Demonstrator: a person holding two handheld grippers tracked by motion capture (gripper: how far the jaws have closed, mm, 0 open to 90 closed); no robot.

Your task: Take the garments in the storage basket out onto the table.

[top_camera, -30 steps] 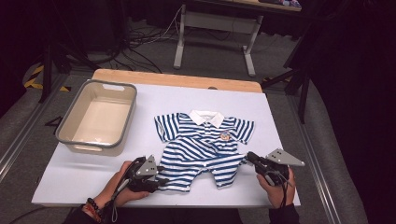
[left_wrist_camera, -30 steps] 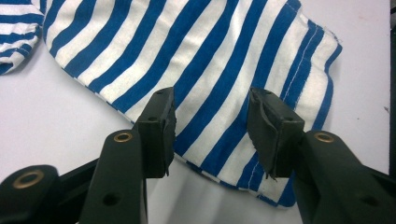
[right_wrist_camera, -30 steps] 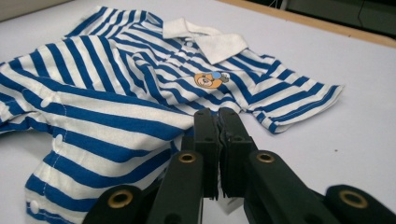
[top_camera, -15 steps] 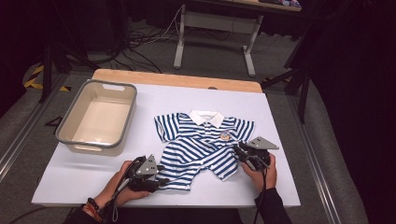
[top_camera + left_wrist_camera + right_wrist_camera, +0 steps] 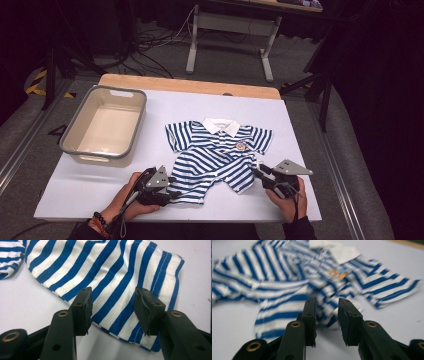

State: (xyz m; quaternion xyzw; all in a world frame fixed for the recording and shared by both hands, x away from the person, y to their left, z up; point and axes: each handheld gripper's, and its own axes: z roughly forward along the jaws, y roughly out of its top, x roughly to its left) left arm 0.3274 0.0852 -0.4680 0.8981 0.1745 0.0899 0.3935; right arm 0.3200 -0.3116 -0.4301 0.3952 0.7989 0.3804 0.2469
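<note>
Striped romper lies flat on the white worktop, collar toward 12 o'clock, legs toward 6; grey tub stands well apart at its 9 o'clock, nothing in it. Left gripper sits at the garment's 7 o'clock leg hem, in the same spot as a second ago; in the left gripper view its jaws stand apart over the striped hem, pads not pressing the cloth. Right gripper has shifted: a second ago it was out at the 4 o'clock edge with jaws nearly together, then went in over the right side, and now rests just off the 5 o'clock leg. Its jaws have just been opening; in the right gripper view they frame the leg's edge with a gap on both sides, nothing pinched. My reading: both hems are lined up for a paired pinch, likely for a fold or lift, neither grip yet made.
</note>
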